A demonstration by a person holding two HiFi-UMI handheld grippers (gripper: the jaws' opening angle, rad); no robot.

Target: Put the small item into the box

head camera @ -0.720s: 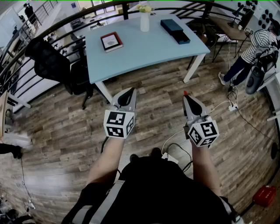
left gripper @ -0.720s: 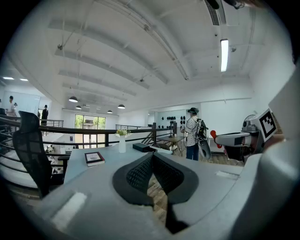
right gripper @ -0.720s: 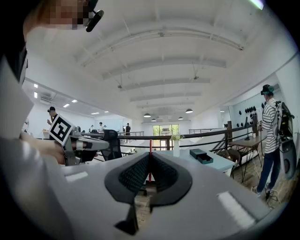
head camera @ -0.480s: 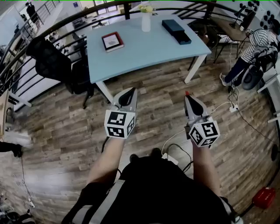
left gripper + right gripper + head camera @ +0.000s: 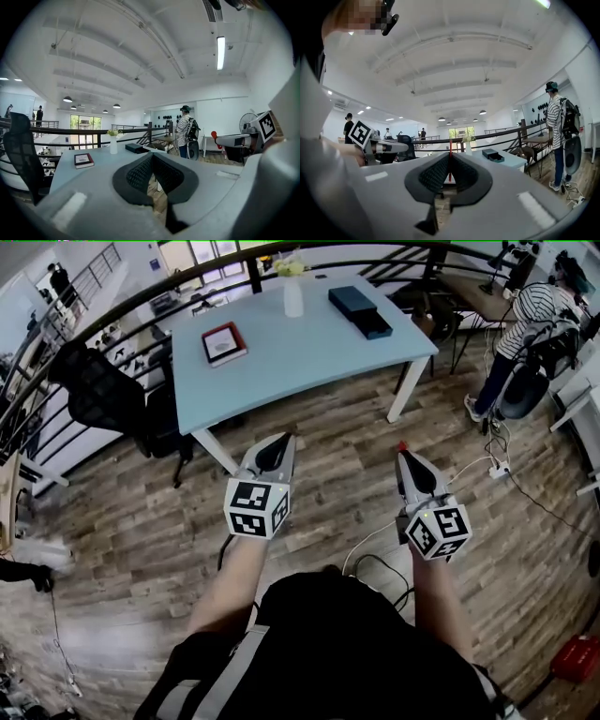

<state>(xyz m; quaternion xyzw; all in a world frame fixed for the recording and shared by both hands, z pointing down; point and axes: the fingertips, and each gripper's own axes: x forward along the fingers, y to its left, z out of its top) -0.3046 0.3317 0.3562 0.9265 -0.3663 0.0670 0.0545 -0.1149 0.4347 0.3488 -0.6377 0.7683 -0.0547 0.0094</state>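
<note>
Chair [image 5: 101,388] beside table [image 5: 309,352] bearing box [image 5: 360,312], vase [image 5: 293,298], book [image 5: 224,342]; right gripper [image 5: 403,454] pinches red item [image 5: 450,161]

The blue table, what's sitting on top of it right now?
On the blue table: a red-edged book, a white vase with flowers, and a long dark box. Whether anything lies inside the box can't be seen from here.

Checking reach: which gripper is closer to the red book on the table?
Left. The left gripper sits short of the table, red book ahead and slightly left. The right gripper, holding a small red item, is farther right, also off the table.
</note>
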